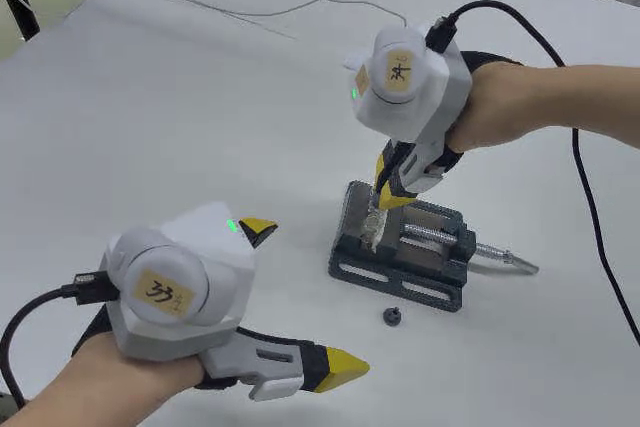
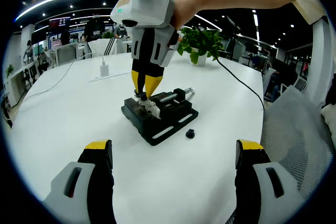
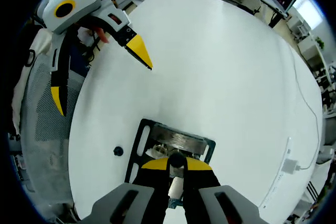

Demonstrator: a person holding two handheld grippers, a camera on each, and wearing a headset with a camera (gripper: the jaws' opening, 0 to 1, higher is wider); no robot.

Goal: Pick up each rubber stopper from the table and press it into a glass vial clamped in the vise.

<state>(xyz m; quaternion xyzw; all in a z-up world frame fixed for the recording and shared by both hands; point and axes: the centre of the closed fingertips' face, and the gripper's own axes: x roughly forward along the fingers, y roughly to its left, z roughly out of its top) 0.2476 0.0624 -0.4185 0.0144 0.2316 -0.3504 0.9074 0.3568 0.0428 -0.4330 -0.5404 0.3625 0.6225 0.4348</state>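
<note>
A dark vise stands on the white table with glass vials clamped in its jaws. My right gripper points straight down onto the vials. In the right gripper view it is shut on a dark rubber stopper over the vise. A loose stopper lies on the table just in front of the vise, also seen as the stopper and the stopper. My left gripper hovers open and holding nothing at the near left, well short of the vise.
The vise's screw handle sticks out to the right. A thin cable crosses the far table. A charger and a potted plant stand at the far edge. A mesh chair is beside the table.
</note>
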